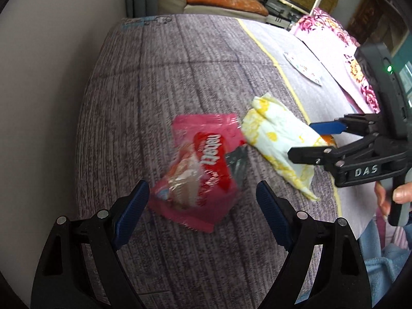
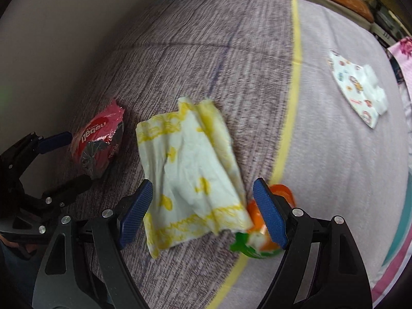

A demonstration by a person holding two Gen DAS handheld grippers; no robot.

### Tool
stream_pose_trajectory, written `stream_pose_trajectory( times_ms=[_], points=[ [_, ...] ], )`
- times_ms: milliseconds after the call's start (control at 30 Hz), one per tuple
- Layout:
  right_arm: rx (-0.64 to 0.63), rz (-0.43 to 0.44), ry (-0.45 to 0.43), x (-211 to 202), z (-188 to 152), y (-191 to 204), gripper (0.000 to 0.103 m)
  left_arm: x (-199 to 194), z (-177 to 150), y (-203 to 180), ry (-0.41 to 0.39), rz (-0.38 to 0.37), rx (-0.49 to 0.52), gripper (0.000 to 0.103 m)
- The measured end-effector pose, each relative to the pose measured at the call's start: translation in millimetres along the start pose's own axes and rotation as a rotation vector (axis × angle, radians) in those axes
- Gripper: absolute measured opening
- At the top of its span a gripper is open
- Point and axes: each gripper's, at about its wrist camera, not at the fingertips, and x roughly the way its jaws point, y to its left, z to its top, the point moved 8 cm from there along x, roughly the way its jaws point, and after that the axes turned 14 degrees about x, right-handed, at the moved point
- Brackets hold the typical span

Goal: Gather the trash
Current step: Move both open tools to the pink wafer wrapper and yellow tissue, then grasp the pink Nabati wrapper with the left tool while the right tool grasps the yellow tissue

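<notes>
Blurring smears much of both views, so the print on the pink and red crinkled plastic snack wrapper reads only in part, and the small orange and green plastic packet is half buried under the corner of the white and yellow patterned paper napkin; in the left wrist view only a sliver of that orange shows past the napkin's far end. Over on the paler part of the grey woven bed cover a white sheet with small cartoon prints lies well apart, its details too soft to read. Now the left gripper hangs above the snack wrapper with its blue pads spread wide, the wrapper lying between and just ahead of them, nothing pinched. The right gripper is likewise spread, the napkin's near end lying between its pads and the orange packet right by the right-hand pad; whether that pad touches the packet is hard to tell. At the picture's edge, a hand on the right gripper's handle is cut off.
</notes>
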Motion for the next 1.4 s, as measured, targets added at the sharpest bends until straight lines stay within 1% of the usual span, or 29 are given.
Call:
stream_pose_trajectory(
  times_ms=[67,167,333,367,400,433,467,533,567,633,767,867,933,967,1033,1100,1167,1267,1400],
  points=[
    [-0.009,0.012,0.020,5.1,-4.4,8.5,0.076,0.5,-3.3,6.0,0.003,-0.007,-0.015,0.085],
    [-0.045,-0.007,0.018,9.8,-8.1,18.7,0.079,0.4,-8.3,14.5,0.005,-0.021,-0.036,0.085],
    [-0.095,-0.046,-0.027,12.4,-13.2,27.2,0.079,-0.3,-12.6,20.5,0.001,-0.052,-0.064,0.085],
    [-0.122,-0.079,-0.047,11.7,-15.4,28.3,0.078,-1.1,-11.9,19.3,-0.001,-0.056,-0.064,0.085],
    [-0.149,-0.114,-0.069,10.0,-16.9,28.3,0.069,-1.2,-11.2,18.6,-0.002,-0.059,-0.060,0.085],
    [-0.153,-0.115,-0.076,7.4,-18.9,26.1,0.057,-1.8,-10.2,17.0,-0.004,-0.062,-0.054,0.085],
    [-0.149,-0.106,-0.075,6.1,-21.2,26.8,0.050,-2.4,-9.5,15.0,-0.006,-0.068,-0.048,0.085],
    [-0.130,-0.076,-0.060,3.4,-22.0,26.2,0.016,-1.1,-7.3,8.6,-0.005,-0.085,-0.029,0.085],
    [-0.122,-0.072,-0.065,0.3,-22.0,26.0,0.012,0.2,-6.4,4.8,0.000,-0.089,-0.019,0.085],
    [-0.112,-0.066,-0.092,-7.8,-20.0,25.7,0.010,4.2,-4.2,-2.0,0.012,-0.084,0.007,0.085],
    [-0.055,-0.033,-0.141,-32.6,-14.1,16.2,0.010,14.5,-1.1,-10.6,0.035,-0.064,0.033,0.085],
    [-0.013,-0.013,-0.165,-46.9,-14.1,3.8,0.010,16.9,1.6,-11.8,0.026,-0.033,0.040,0.085],
    [0.009,-0.007,-0.176,-53.1,-15.4,-5.8,0.010,17.6,-0.3,-7.9,0.024,-0.029,0.001,0.073],
    [0.024,-0.005,-0.182,-56.2,-16.3,-12.3,0.010,18.4,0.1,-5.4,0.026,-0.034,-0.020,0.061],
    [0.052,0.000,-0.191,-64.3,-11.1,-23.9,0.010,18.0,0.4,-0.1,0.023,-0.025,-0.059,0.046],
    [0.075,0.006,-0.201,-71.2,-7.1,-35.4,0.010,18.5,-0.8,0.2,0.031,-0.017,-0.076,0.025],
    [0.096,0.015,-0.207,-73.8,-5.5,-44.0,0.010,19.3,0.8,-3.0,0.036,-0.015,-0.080,0.023],
    [0.119,0.025,-0.215,-77.6,-6.9,-55.4,0.010,20.2,3.7,-8.6,0.037,-0.009,-0.076,0.022],
    [0.135,0.035,-0.220,-81.8,-9.8,-72.4,0.010,18.0,13.7,-21.2,0.028,-0.035,-0.075,0.022]
  ],
)
